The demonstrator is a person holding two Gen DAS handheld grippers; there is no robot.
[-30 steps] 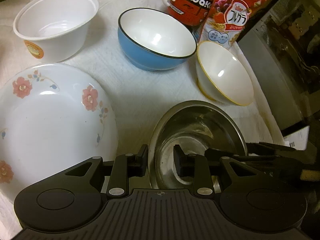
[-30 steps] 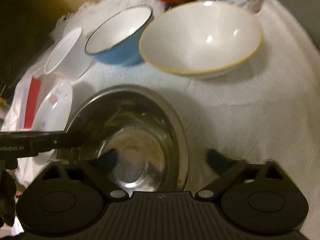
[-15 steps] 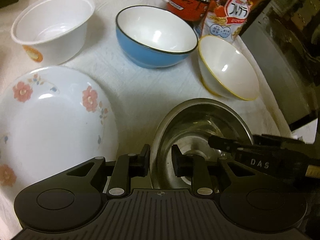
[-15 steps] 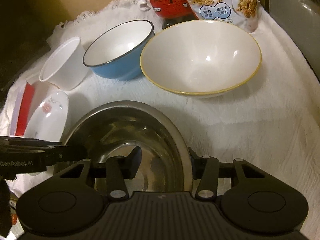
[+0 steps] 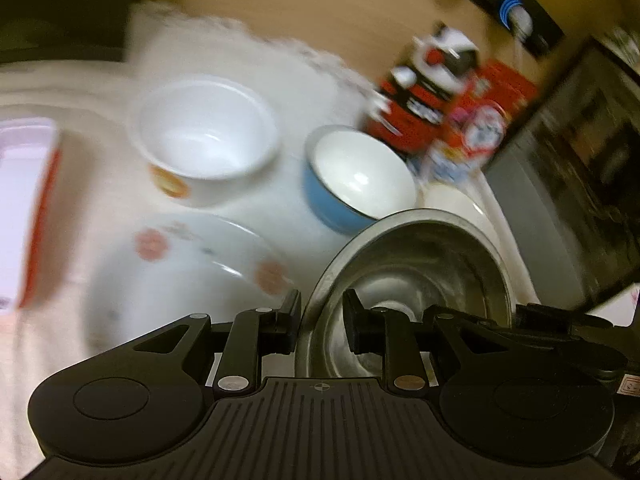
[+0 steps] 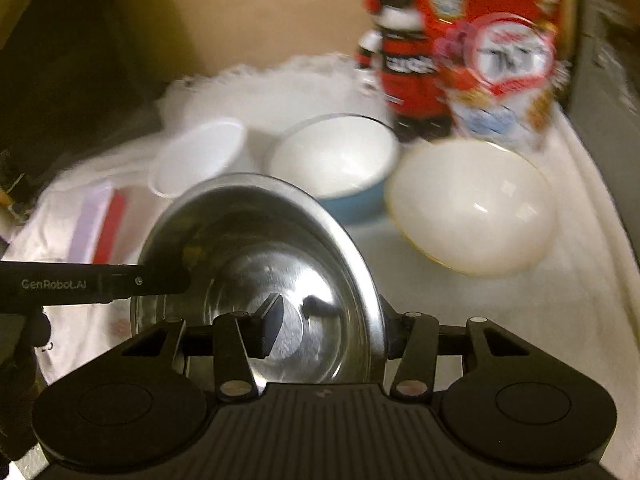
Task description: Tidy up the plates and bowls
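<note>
A steel bowl hangs above the white cloth, held at two sides of its rim. My left gripper is shut on the bowl's left rim, one finger inside and one outside. My right gripper is shut on the right rim of the same steel bowl. Each gripper shows in the other's view, right gripper and left gripper. On the cloth lie a floral plate, a white plastic bowl, a blue bowl and a cream bowl with a yellow rim.
A red toy figure and a cereal bag stand at the back of the cloth. A red-and-white box lies at the left edge. A grey appliance walls off the right side.
The right gripper closed on the steel bowl's rim and the left tightened on the opposite rim. Both then rose with the bowl, which has lifted off the cloth.
</note>
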